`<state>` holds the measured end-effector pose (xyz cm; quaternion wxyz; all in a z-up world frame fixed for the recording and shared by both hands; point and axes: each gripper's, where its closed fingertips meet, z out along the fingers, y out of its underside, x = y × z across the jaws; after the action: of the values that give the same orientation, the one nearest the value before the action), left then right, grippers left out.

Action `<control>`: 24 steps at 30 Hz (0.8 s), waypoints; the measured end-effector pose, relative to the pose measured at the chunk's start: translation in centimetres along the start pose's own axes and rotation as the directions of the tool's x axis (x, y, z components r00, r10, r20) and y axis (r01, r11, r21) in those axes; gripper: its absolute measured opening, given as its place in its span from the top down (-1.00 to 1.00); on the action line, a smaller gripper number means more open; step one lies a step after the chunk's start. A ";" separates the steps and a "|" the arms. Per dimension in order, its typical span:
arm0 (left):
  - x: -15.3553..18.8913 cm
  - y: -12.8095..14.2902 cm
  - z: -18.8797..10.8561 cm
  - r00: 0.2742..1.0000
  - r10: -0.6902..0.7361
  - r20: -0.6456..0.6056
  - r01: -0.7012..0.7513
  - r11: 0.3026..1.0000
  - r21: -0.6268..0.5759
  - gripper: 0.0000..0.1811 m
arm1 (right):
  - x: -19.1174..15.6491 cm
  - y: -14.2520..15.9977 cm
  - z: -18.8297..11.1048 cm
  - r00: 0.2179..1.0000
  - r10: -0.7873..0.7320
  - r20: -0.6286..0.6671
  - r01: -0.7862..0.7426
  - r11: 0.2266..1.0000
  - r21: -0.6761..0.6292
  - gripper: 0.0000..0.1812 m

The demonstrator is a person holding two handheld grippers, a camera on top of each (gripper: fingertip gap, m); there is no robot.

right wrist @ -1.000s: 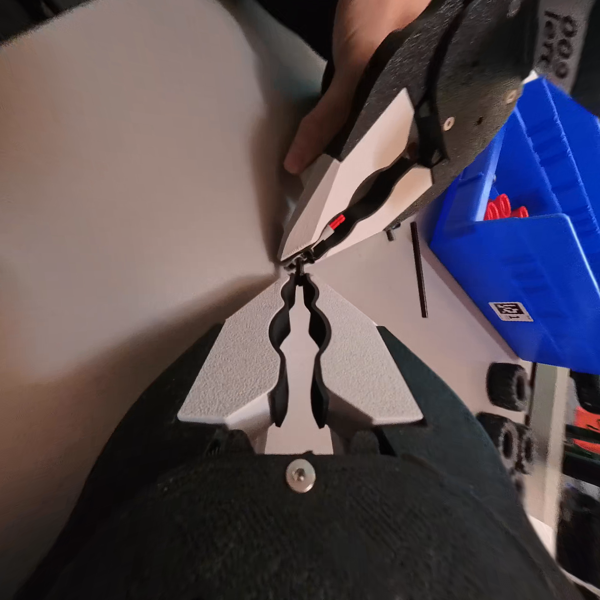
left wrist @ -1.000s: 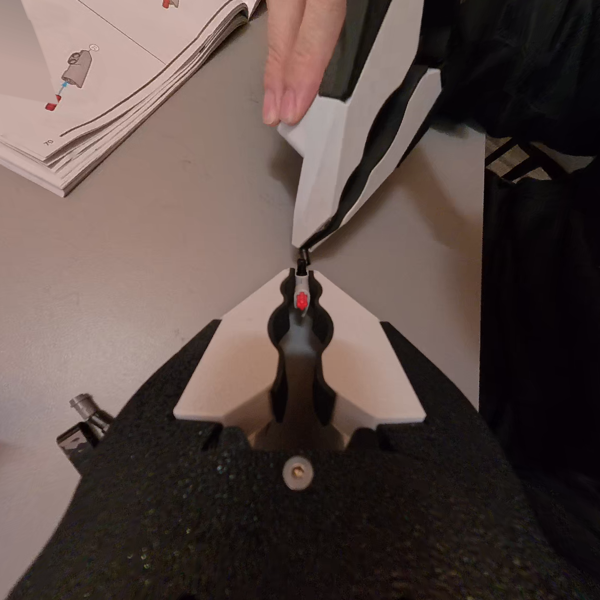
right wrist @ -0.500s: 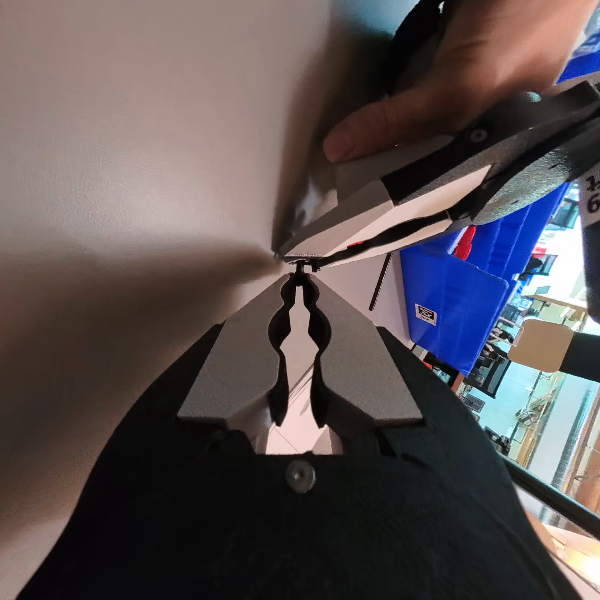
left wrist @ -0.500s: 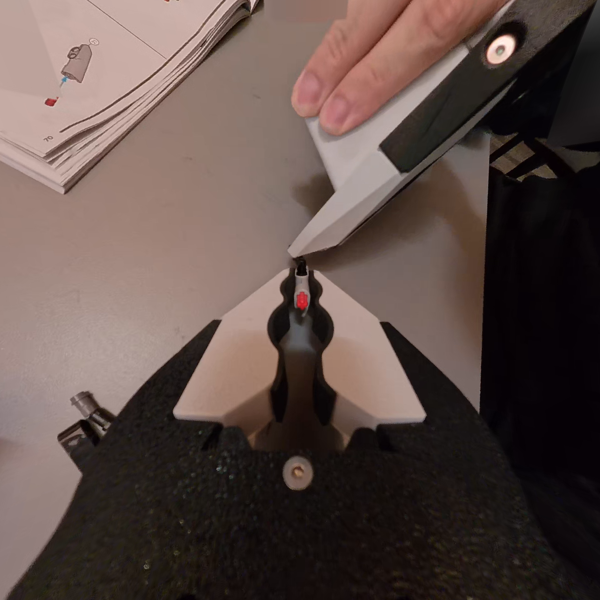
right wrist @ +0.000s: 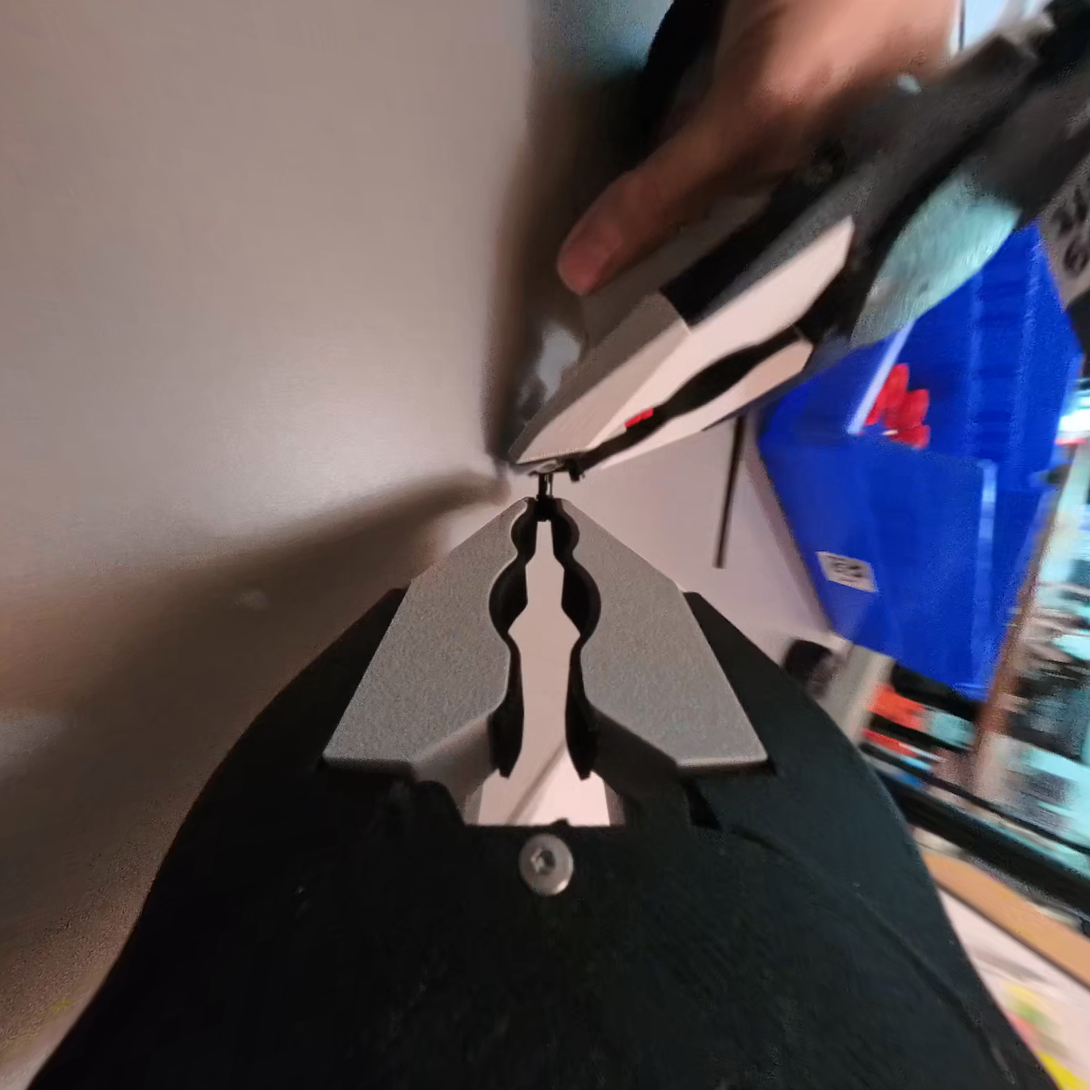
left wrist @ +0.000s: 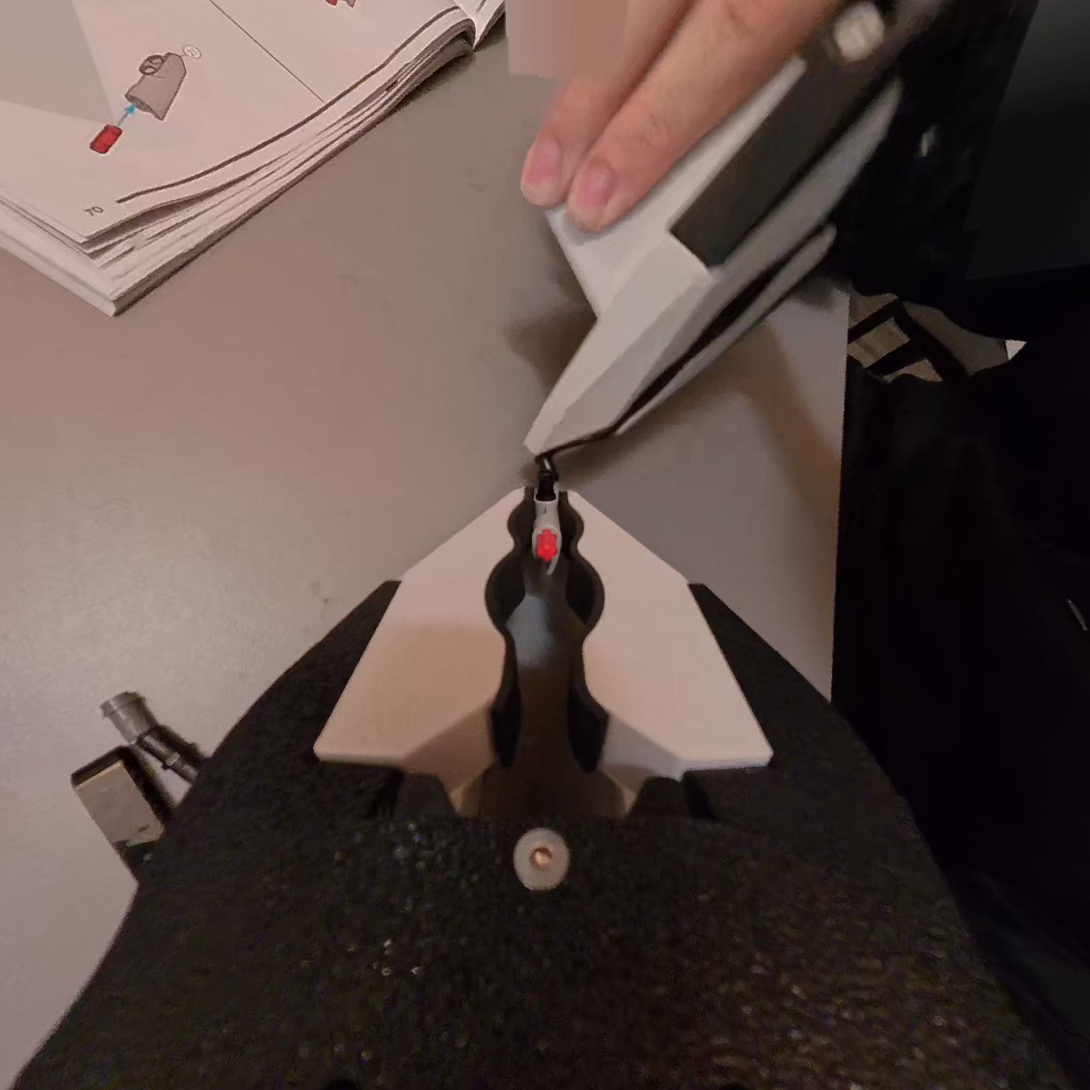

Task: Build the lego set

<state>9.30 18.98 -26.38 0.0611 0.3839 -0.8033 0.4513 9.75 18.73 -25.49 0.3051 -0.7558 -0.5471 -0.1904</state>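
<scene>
In the left wrist view my left gripper (left wrist: 544,494) is shut on a small grey lego piece with a red pin (left wrist: 545,534) in it. A small black piece (left wrist: 543,479) sticks out of its front end. My right gripper (left wrist: 539,449) comes in from the upper right, tip to tip with the left, and is shut on that black piece. In the right wrist view my right gripper (right wrist: 544,505) pinches the black piece (right wrist: 544,492). The left gripper (right wrist: 545,467) meets it from the upper right, and the red pin (right wrist: 640,419) shows between its fingers. This view is blurred.
An open instruction booklet (left wrist: 177,118) lies at the far left of the grey table (left wrist: 295,442). The table's edge (left wrist: 837,531) runs close on the right. A blue bin (right wrist: 944,531) with red parts (right wrist: 899,407) and a black rod (right wrist: 728,489) lie behind the grippers. A metal part (left wrist: 127,761) sits lower left. My left and right fingertips are right by each other.
The right gripper has kept rolling about the joined tips, so its view has turned. The left gripper has held still with the grey piece. The tips have stayed together.
</scene>
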 end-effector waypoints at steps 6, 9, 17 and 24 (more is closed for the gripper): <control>-0.6 0.4 -0.4 0.993 0.102 0.068 -0.100 0.995 -0.028 0.95 | -1.4 0.8 -0.1 0.857 0.412 0.308 -0.477 0.862 0.173 0.97; -1.1 0.4 -0.5 0.974 0.194 0.117 -0.190 0.981 -0.050 0.95 | -1.6 0.8 0.1 0.825 0.449 0.344 -0.525 0.834 0.169 0.95; -1.7 -0.4 -0.1 0.905 0.372 0.207 -0.363 0.928 -0.081 0.95 | 0.0 1.4 0.4 0.782 0.552 0.291 -0.613 0.767 0.192 0.75; 0.4 -5.9 -1.6 0.841 0.446 0.306 -0.517 0.829 0.213 0.95 | 2.2 0.7 -2.7 0.702 0.670 0.240 -0.704 0.603 0.376 0.79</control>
<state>12.59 18.26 -21.27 -0.2108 0.2244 -0.8013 0.5130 11.21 18.32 -22.26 0.4967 -0.8242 -0.2535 0.0986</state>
